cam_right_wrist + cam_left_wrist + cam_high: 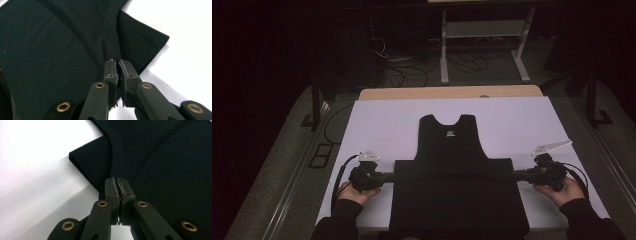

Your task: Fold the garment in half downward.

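From my seat at the far end of the link I saw a black sleeveless top lying flat on the white worktop, its neckline toward the far edge and its lower part folded up over the body, so that a wide black band ran from side to side near the front edge; the folded part reached almost to the near rim of the worktop.

The left hand-held gripper sat at the left end of that fold, held level by the left hand, its cable looping back along the worktop; in the left gripper view its jaws stood pressed together with only a hairline gap, and black cloth lay right at their tips; I took it to be pinching the edge of the top, though the cloth between the pads was too dark to make out plainly.

The right hand-held gripper mirrored it at the right end of the fold, carried by the right hand; in the right gripper view its jaws were likewise closed tight at the garment's edge, beside a folded corner lying on the white surface.

Beyond the worktop stood a pale metal frame on a dim floor with loose cables.
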`<act>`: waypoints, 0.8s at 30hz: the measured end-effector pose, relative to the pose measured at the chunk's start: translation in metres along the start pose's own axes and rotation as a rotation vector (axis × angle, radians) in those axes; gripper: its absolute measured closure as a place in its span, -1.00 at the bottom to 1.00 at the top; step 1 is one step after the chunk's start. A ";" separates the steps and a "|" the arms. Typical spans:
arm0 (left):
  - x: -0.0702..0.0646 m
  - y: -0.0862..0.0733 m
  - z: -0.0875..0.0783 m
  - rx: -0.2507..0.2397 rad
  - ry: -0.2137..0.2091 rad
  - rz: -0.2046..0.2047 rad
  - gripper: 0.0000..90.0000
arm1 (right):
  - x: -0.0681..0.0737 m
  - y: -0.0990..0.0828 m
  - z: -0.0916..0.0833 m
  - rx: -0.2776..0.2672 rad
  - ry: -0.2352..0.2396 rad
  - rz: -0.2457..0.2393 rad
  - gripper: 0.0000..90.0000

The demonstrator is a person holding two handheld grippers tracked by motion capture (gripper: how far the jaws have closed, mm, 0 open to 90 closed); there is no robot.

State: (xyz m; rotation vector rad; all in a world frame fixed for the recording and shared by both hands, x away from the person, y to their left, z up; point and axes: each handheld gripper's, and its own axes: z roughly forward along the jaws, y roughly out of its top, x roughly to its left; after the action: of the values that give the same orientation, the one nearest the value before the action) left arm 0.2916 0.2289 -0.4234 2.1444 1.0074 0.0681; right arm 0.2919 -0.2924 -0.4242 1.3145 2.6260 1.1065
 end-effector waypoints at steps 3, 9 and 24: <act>0.001 0.000 0.000 0.005 0.001 0.002 0.92 | 0.000 0.000 0.002 0.014 0.005 0.003 0.85; 0.001 0.000 0.002 0.020 -0.004 -0.004 0.92 | -0.001 -0.001 0.004 0.034 0.006 0.006 0.85; 0.004 0.000 0.004 0.018 -0.031 -0.010 0.62 | 0.002 -0.001 0.005 0.025 -0.034 -0.014 0.56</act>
State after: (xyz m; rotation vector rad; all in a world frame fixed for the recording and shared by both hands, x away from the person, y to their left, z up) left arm 0.2958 0.2293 -0.4272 2.1502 1.0041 0.0205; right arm 0.2918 -0.2888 -0.4274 1.3049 2.6293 1.0437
